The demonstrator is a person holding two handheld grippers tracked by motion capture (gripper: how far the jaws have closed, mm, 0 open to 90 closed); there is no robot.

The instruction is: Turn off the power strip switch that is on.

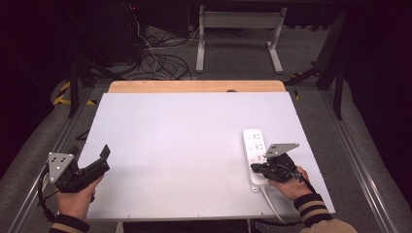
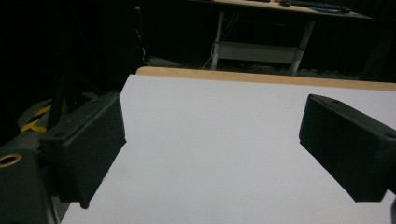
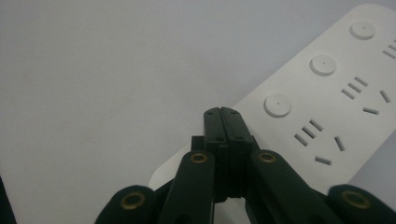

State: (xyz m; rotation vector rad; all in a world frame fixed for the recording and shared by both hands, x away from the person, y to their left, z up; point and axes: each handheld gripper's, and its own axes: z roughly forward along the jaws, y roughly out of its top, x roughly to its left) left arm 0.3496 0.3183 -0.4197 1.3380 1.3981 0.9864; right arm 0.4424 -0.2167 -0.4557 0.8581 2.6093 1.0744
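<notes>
Left gripper (image 2: 212,149) hovered with jaws wide apart over white table (image 1: 184,141); right gripper (image 3: 221,112) jaws pressed together over power strip (image 3: 336,93), strip's near end hidden.

Matt white table (image 1: 184,136), smooth plastic power strip (image 1: 254,145)

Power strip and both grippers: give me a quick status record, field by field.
surface: white table top
power strip: white power strip lying flat at the right side of the table, cord running off the near edge
right gripper: right gripper jaws closed together, over the cord end of the strip, nothing between them
left gripper: left gripper jaws wide apart, nothing between them, at the table's left near edge
buttons: three round buttons along one edge of the strip
</notes>
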